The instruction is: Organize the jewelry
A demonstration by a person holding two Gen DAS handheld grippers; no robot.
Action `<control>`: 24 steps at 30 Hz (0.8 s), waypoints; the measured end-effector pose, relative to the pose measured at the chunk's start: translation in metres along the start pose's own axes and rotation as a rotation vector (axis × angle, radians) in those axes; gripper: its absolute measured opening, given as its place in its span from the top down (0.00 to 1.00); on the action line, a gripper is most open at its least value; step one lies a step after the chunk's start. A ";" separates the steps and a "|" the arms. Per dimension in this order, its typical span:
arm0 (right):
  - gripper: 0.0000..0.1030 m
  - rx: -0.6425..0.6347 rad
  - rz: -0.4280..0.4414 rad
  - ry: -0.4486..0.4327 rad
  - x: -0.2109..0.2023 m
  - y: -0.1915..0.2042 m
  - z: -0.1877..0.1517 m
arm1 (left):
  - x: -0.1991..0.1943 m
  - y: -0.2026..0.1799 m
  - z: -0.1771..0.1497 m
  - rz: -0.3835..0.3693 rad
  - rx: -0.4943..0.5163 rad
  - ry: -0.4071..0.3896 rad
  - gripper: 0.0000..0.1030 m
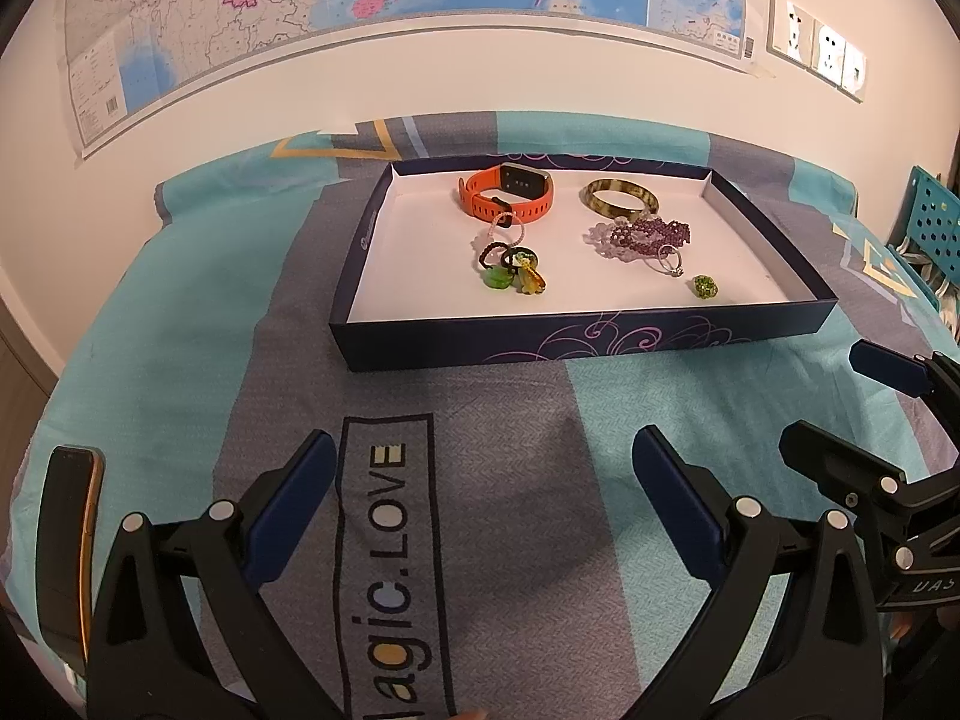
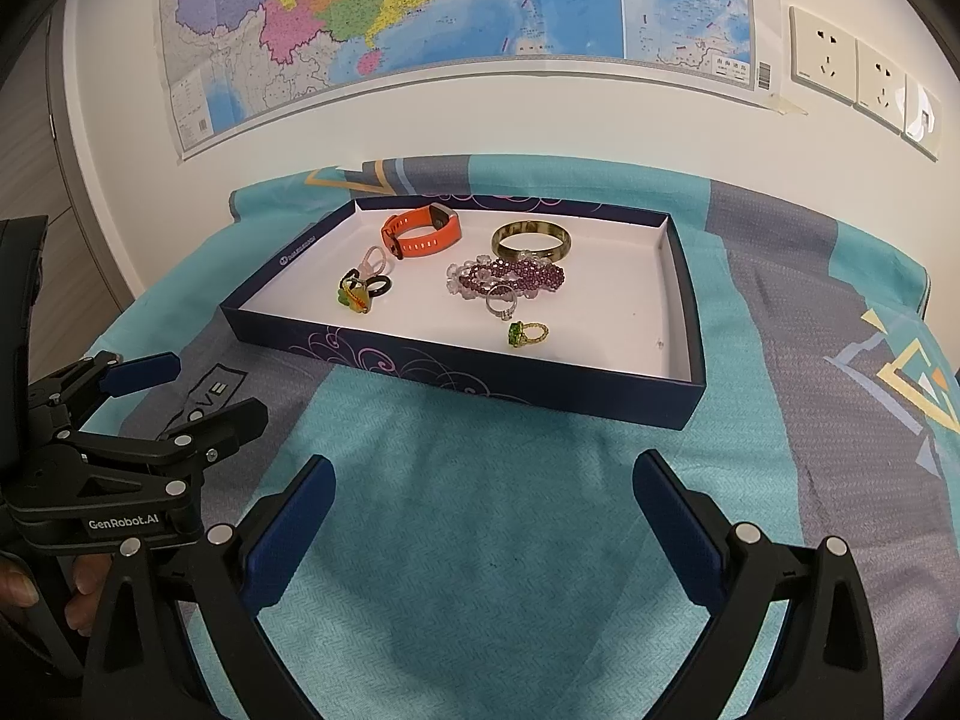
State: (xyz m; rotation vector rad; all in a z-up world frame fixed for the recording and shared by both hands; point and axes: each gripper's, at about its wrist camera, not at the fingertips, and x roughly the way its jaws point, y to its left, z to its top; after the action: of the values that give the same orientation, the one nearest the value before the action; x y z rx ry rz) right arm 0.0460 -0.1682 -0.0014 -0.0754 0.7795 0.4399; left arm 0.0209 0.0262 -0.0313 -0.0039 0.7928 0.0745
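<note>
Both tools, left tool [image 1: 483,480] and right tool [image 2: 483,495], spread; tray's [image 1: 576,333] long axis runs left-right.

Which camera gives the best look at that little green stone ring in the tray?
The right wrist view: the small green-stone ring with a gold band lies side-on, so stone and band are both visible. In the left wrist view the ring appears only as a green blob, its band hidden.

A home bedroom: patterned bedsheet [image 1: 180,312], wall map [image 2: 420,12].
</note>
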 end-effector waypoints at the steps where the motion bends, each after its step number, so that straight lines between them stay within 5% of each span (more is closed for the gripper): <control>1: 0.07 -0.001 0.000 0.001 0.000 0.000 0.000 | 0.000 0.000 0.000 -0.003 0.000 0.000 0.06; 12: 0.07 -0.016 -0.002 0.026 0.002 -0.006 -0.002 | 0.013 0.009 0.001 -0.008 -0.036 0.066 0.06; 20: 0.07 0.056 -0.143 0.126 0.011 -0.083 -0.004 | 0.031 0.048 0.008 0.139 -0.090 0.137 0.06; 24: 0.07 0.128 -0.189 0.144 0.008 -0.128 -0.006 | 0.039 0.077 0.011 0.143 -0.151 0.152 0.04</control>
State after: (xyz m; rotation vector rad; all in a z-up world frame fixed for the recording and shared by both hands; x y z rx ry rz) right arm 0.0993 -0.2832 -0.0236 -0.0610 0.9312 0.2057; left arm 0.0505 0.1055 -0.0490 -0.0964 0.9375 0.2722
